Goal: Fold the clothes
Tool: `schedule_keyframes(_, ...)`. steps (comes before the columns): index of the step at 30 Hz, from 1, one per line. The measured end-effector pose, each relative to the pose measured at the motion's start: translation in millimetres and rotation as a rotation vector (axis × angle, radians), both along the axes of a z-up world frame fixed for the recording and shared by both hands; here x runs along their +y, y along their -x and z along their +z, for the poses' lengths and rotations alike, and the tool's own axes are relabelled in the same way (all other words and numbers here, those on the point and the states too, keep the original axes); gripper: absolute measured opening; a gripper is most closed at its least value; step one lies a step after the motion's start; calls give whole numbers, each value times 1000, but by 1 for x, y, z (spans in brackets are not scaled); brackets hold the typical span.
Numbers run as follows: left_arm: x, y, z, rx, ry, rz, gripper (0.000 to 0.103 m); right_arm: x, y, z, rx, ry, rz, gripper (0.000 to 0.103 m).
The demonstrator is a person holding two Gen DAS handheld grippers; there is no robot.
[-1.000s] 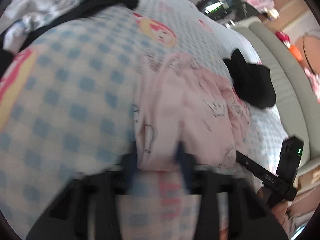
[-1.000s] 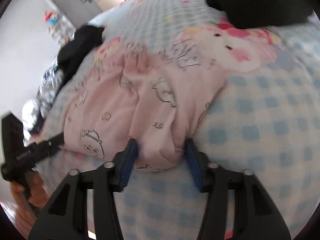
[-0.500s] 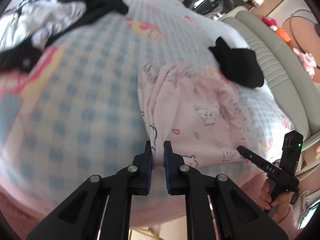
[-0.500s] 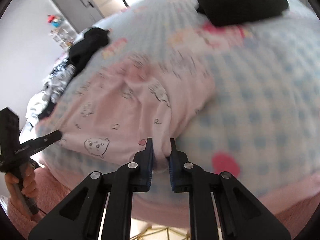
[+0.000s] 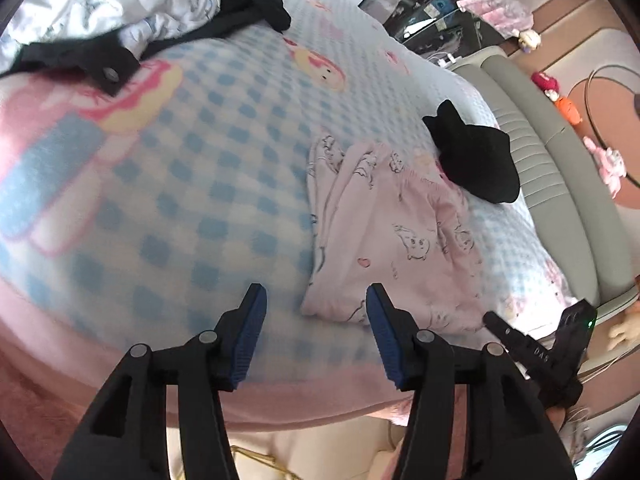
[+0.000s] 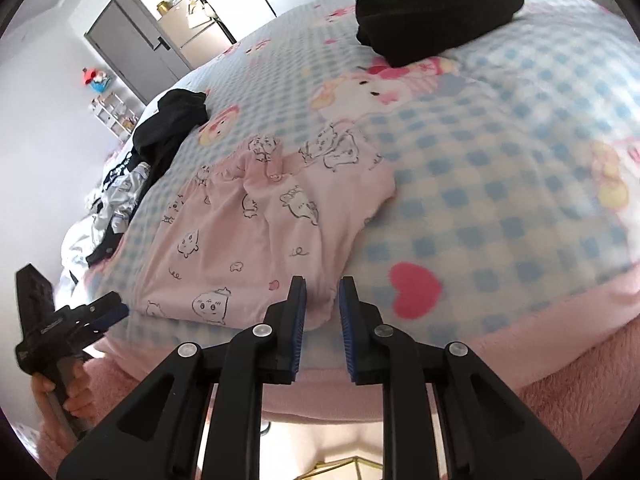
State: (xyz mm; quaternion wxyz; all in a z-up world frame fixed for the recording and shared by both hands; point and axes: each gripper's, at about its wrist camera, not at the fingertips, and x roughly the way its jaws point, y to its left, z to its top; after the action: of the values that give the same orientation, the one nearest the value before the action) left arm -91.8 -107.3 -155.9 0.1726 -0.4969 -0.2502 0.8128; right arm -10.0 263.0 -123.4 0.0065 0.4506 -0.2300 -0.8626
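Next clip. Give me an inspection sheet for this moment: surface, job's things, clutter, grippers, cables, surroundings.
Surface: bed with blue-check cartoon blanket, pink border at the near edge.
Job's things: pink garment lies near the blanket's near edge, partly folded, still wrinkled at its far end.
Clutter: folded black garment just beyond the pink one; heap of black and white clothes at the far corner.
Grippers: left gripper has just been opening, jaws wide, nothing between them; right gripper has just been opening slightly, pads beside the pink hem, not pressing it.
Cables: nothing seen.
Surroundings: grey padded headboard, grey door, shelves with toys.
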Motion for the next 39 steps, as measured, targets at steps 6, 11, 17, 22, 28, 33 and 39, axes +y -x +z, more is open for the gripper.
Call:
schedule_keyframes(6,27,9,-20,-41,24,-1,26,-10,2,-8,-30,8,76,18)
schedule_keyframes(11,32,7,-20,-29,38,30,26,-15,6,-23,-51,34,86,23)
schedule_keyframes(17,29,11,-25,-55,17,29,27,-13,10,-38,-107,60,66,25)
schedule_keyframes(22,34,13,-29,-62,-12,-9,26,-14,11,-40,-107,63,49,23)
schedule_keyframes(28,46,5,-9,19,137,-19,9,-36,4,-20,-53,-92,91,9)
schedule_keyframes(33,45,1,12,77,205,-39,9,-39,-1,-8,-27,-175,81,8)
schedule_keyframes(39,33,6,0,19,169,-31,9,-34,0,-16,-54,-173,82,8)
